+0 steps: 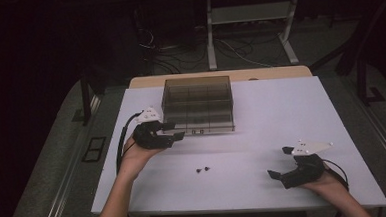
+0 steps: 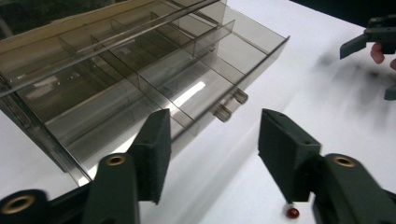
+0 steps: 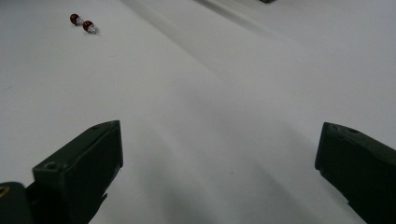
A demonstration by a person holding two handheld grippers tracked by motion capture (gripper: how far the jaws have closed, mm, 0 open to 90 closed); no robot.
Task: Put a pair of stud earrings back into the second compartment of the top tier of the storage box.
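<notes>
A smoky clear box (image 1: 196, 103) with several compartments stands at the back middle of the white table (image 1: 281, 109). In the left gripper view its drawer (image 2: 140, 70) is slid out, with two small knobs (image 2: 231, 105) on the front. My left gripper (image 1: 174, 131) hovers just left of the drawer front, open, nothing between the jaws (image 2: 212, 140). Two small red beads (image 1: 202, 169) lie on the table in front of the box, one bead (image 2: 293, 213) just under my left gripper's right jaw. My right gripper (image 1: 279, 162) rests open near the front right, jaws wide and empty (image 3: 219, 154), with the beads (image 3: 83, 23) far off at upper left.
A tan board (image 1: 219, 76) sticks out behind the table's back edge. Beyond it, cables (image 1: 178, 59) and a white stand's legs (image 1: 287, 38) sit on the dark floor. The other gripper (image 2: 373, 42) shows at the top right of the left gripper view.
</notes>
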